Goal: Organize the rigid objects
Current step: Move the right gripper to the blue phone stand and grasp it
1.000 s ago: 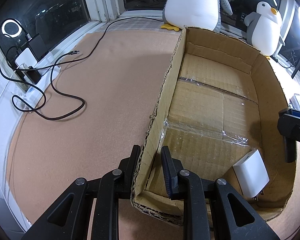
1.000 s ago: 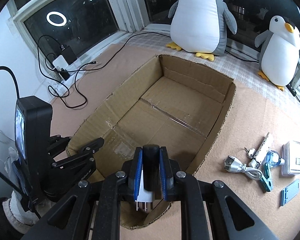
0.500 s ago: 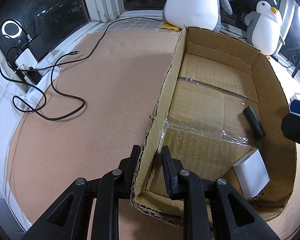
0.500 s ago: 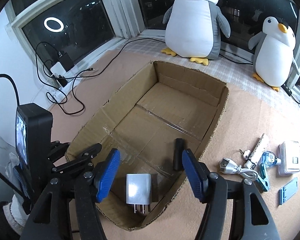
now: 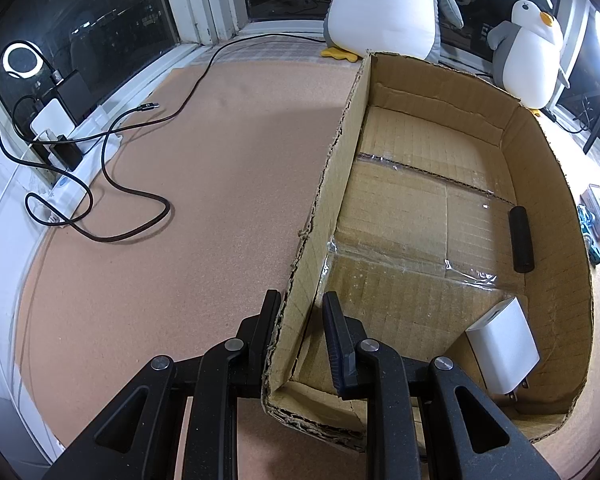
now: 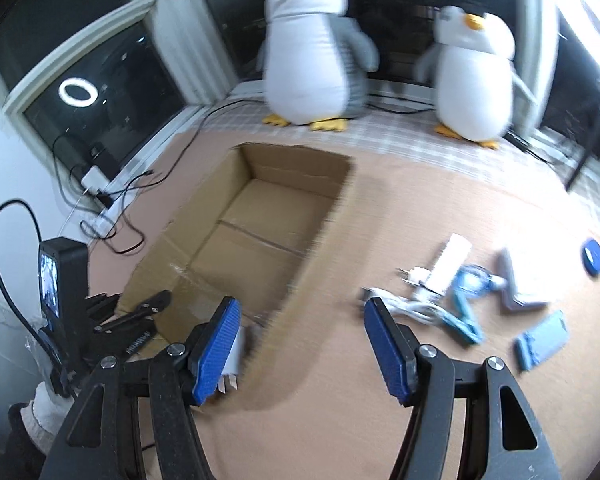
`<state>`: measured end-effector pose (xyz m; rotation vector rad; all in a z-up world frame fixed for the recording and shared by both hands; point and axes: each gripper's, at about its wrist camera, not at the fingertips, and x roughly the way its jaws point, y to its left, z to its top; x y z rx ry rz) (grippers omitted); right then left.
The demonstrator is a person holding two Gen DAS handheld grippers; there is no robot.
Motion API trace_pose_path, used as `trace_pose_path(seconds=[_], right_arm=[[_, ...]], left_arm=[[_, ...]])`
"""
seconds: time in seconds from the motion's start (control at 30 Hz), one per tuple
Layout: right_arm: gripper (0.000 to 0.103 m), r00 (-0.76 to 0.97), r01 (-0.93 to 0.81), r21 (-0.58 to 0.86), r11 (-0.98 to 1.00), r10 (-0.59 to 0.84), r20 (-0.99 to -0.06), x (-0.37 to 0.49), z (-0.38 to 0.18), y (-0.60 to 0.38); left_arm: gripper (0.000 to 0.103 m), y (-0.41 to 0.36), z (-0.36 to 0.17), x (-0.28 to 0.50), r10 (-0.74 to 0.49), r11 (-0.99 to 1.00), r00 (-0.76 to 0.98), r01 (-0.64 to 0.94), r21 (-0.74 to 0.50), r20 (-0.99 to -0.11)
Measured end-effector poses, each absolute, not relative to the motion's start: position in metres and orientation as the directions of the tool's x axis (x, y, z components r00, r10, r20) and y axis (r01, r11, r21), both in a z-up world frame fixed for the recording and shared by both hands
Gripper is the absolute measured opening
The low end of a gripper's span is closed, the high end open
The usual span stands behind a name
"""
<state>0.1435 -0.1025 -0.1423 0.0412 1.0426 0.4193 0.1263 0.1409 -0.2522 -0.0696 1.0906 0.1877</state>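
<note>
- My left gripper (image 5: 300, 320) is clamped on the box (image 5: 336, 168) — one finger outside the near-left wall, one inside, cardboard pinched between them. It just steadies the box.
- Ahead and to the right of those fingers, on the box floor: a white charger (image 5: 502, 344) in the near corner, and a black cylinder (image 5: 521, 240) lying along the right wall.
- My right gripper (image 6: 300, 340) has its jaws well apart with nothing between them; it hangs over the mat, just right of the box's near-right wall.
- Ahead and to the right of it lie the loose things: a white cable (image 6: 404, 306), a blue clip (image 6: 466, 316), a white stick (image 6: 450, 260), a blue disc (image 6: 593, 258).
- To do the next pick well, I'd keep the jaws wide, take the nearest piece — the cable — across its narrow side, and hold the box firm.
- The left view shows the box contents sharply; the right view, blurred, hides the cylinder but shows the whole pile, and my other gripper at the box edge.
</note>
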Motion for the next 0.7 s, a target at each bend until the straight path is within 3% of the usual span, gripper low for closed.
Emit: trace_pose_path(seconds=[0.47,0.7], right_arm=[[0.061,0.433,0.106,0.194,0.975,0.130,-0.892,0.149,-0.176,-0.271],[0.061,0.341,0.250,0.214,0.944,0.121,-0.932,0.170,-0.201,-0.316]], left_arm=[[0.023,0.141,-0.252,0.127,0.120,0.982,0.446,-0.186,0.039,-0.887],[0.023,0.141,-0.252,0.127,0.120,0.982,0.447,-0.187,0.039,-0.886]])
